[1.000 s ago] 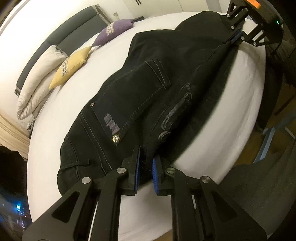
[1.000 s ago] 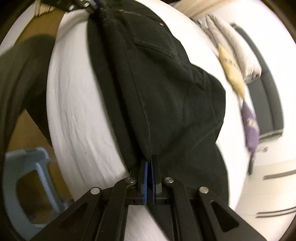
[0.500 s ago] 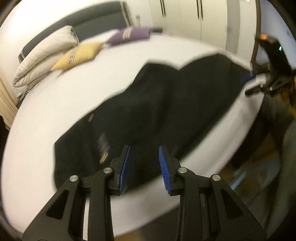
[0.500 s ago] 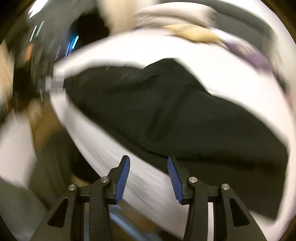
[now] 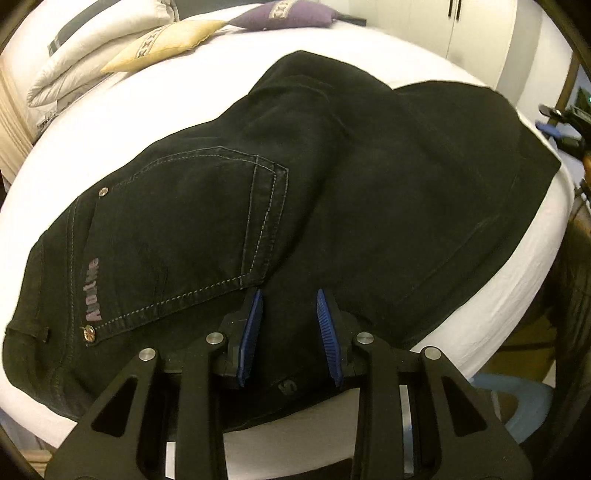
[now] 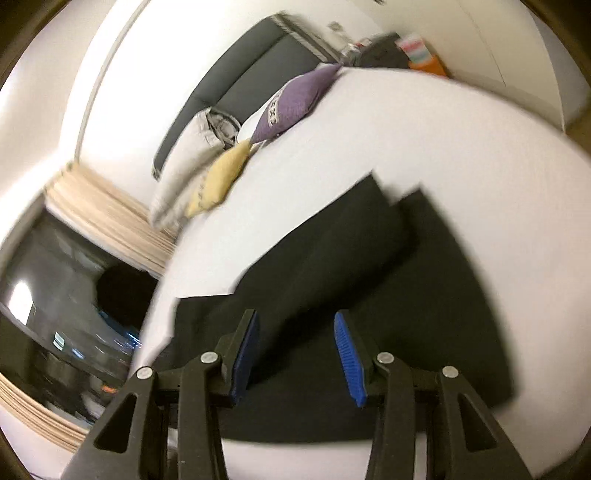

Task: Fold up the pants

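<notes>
Black jeans (image 5: 332, 192) lie folded lengthwise on the white bed (image 5: 166, 110), waistband and back pocket at the left, the leg ends at the right. My left gripper (image 5: 290, 306) is open and empty, just above the seat of the jeans near the bed's front edge. My right gripper (image 6: 295, 332) is open and empty above the leg ends of the jeans (image 6: 369, 277); this view is blurred. The right gripper also shows in the left wrist view (image 5: 561, 125) at the far right.
A yellow pillow (image 5: 166, 44), a purple pillow (image 5: 288, 16) and a folded white duvet (image 5: 85, 55) lie at the head of the bed. A light blue stool (image 5: 517, 402) stands by the bed's front edge. White wardrobe doors (image 5: 461, 29) are behind.
Both grippers have opened and let go of the jeans, which now lie flat on the bed. Both have drawn back and turned to face the bed.
</notes>
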Tool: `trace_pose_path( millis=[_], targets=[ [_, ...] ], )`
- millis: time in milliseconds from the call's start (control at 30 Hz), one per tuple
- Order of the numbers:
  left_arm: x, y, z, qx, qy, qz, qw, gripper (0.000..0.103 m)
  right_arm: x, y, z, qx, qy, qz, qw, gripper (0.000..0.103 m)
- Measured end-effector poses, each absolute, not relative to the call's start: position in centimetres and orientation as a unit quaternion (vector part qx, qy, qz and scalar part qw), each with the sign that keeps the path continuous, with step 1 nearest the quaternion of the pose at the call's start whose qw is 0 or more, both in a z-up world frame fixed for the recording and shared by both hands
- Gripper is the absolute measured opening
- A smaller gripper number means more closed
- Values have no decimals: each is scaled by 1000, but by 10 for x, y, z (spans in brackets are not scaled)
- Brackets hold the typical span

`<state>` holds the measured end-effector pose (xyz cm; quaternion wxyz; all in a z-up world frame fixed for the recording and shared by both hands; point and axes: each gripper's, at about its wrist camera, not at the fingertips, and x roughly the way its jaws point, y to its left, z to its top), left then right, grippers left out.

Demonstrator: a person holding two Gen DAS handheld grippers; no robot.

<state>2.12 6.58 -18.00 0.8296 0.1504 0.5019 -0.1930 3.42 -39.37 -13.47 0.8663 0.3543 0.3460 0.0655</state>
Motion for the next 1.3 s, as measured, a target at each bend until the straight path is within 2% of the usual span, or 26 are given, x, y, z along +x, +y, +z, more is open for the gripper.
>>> trace_pose_path(
  millis=[233, 500, 867, 933, 967, 1000, 1133, 1300],
  targets=[
    [24, 60, -184, 146, 513, -177, 827, 30, 67, -418, -146, 266, 371, 76, 886, 46],
    [33, 55, -187, 153, 517, -171, 824, 30, 68, -453, -158, 286, 352, 84, 887, 51],
    [30, 60, -186, 152, 515, -173, 826, 30, 112, -470, -177, 311, 401, 209, 836, 51],
    [31, 58, -186, 152, 515, -173, 826, 30, 115, -463, -177, 287, 421, 227, 830, 32],
    [31, 57, -186, 152, 514, -173, 826, 30, 116, -454, -175, 255, 439, 224, 832, 13],
    [32, 57, -186, 152, 513, -173, 827, 30, 116, -446, -175, 235, 453, 225, 830, 9],
    [28, 59, -186, 152, 510, -171, 829, 30, 108, -444, -164, 252, 448, 214, 830, 4],
    [26, 60, -186, 156, 509, -175, 828, 30, 95, -445, -112, 310, 448, 166, 822, 3]
  ],
)
